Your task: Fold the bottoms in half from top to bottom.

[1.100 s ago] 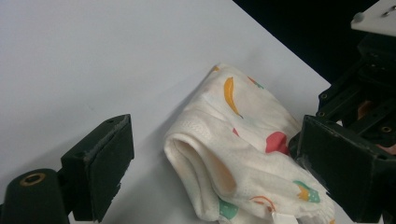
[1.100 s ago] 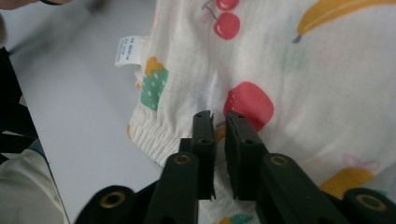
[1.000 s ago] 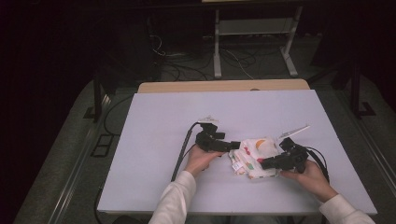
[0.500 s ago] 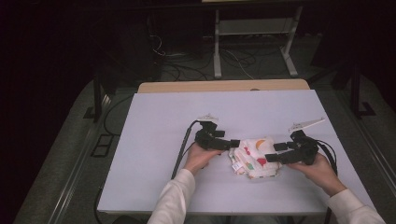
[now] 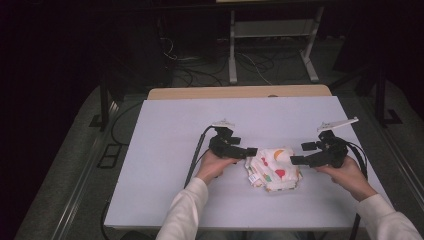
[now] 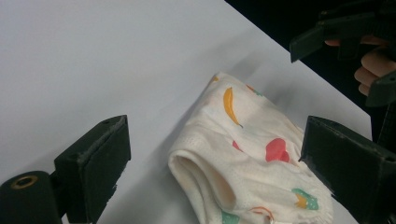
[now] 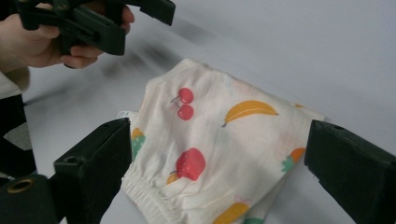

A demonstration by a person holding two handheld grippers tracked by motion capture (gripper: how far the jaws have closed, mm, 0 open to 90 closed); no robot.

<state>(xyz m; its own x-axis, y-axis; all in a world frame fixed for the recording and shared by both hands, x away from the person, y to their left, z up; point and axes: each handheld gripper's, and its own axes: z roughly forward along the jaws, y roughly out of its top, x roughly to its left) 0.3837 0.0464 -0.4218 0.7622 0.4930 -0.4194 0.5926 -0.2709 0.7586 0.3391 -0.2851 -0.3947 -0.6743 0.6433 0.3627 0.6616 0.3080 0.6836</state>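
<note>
A white table [image 5: 165, 150] stands in a dark room, and a folded white cloth [image 5: 274, 167] printed with fruit — a banana, cherries, a strawberry — lies just below the middle of the high view. The left gripper [image 5: 248, 151] sits at the cloth's upper-left edge, its jaws spread wide and holding nothing. The right gripper [image 5: 301, 153] hangs just right of the cloth, jaws likewise spread — nothing between them.
</note>
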